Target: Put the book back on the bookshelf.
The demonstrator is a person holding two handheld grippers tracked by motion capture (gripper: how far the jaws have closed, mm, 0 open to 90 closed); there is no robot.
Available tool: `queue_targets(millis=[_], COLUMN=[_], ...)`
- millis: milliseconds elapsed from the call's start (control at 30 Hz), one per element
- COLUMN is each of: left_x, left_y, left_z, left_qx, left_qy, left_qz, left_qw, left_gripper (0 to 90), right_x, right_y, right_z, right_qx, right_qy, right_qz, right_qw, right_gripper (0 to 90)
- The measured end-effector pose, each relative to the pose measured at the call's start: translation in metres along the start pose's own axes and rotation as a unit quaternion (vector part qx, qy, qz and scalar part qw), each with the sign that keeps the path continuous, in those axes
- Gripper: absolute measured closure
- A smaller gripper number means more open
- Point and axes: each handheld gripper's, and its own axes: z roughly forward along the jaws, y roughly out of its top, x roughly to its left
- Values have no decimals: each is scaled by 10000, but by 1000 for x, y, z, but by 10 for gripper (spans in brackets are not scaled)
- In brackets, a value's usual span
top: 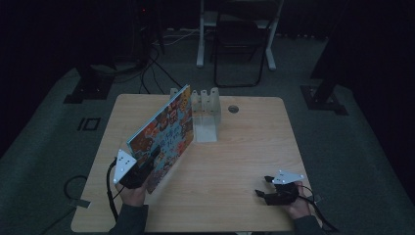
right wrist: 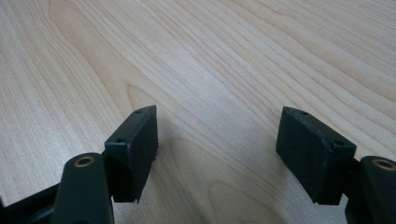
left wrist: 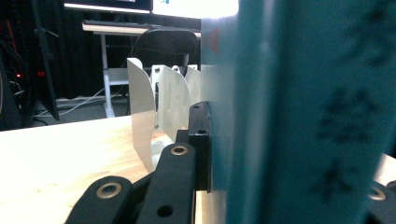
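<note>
High view, near edge first: the right gripper (top: 272, 191) rests low over the pale wooden worktop (top: 244, 156) at the person's right, well apart from everything else. Right gripper view confirms it: jaws spread wide, bare wood grain between them, nothing held.

Left gripper (top: 139, 171) at the near left. Its jaws are closed on the lower near corner of a large, thin picture book with a busy orange-and-teal illustrated cover (top: 164, 134). The book is lifted and tilted, its far upper corner reaching toward the white multi-slot upright book rack (top: 205, 115) at the middle-far part of the worktop. Left gripper view: one black jaw pad pressed flat against the teal spine side of the book (left wrist: 299, 112); the other jaw is hidden behind it. Curved white dividers of the rack (left wrist: 140, 107) sit just beyond, close.

Farther off: a dark folding chair (top: 240, 44) and white desk legs on the floor, cables at the left.

Judgement: the step in hand is the carry, book in the air, on approach to the rack, not yet in a slot. Whether the far corner touches a divider cannot be told.

Next move likely calls for standing the book more upright, lining its lower edge with a gap between dividers, then lowering in before letting go. The free right gripper could steady the rack or the book's top.
</note>
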Motion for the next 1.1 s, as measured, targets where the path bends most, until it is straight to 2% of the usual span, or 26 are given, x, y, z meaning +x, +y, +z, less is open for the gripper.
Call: queue_targets(millis=[433, 833, 1100], left_x=[-5, -4, -5], left_y=[1, 3, 4], left_z=[4, 8, 16], left_qx=[61, 42, 66], left_qy=[203, 381, 445], left_qz=[145, 100, 182], left_qw=[9997, 9992, 9988], left_gripper=[814, 813, 814], right_x=[0, 0, 0], right_y=[0, 0, 0], right_z=[0, 0, 0], right_qx=[2, 1, 2], right_qy=[1, 1, 1], right_qz=[2, 1, -4], right_qw=[10000, 10000, 10000], right_gripper=[288, 288, 287])
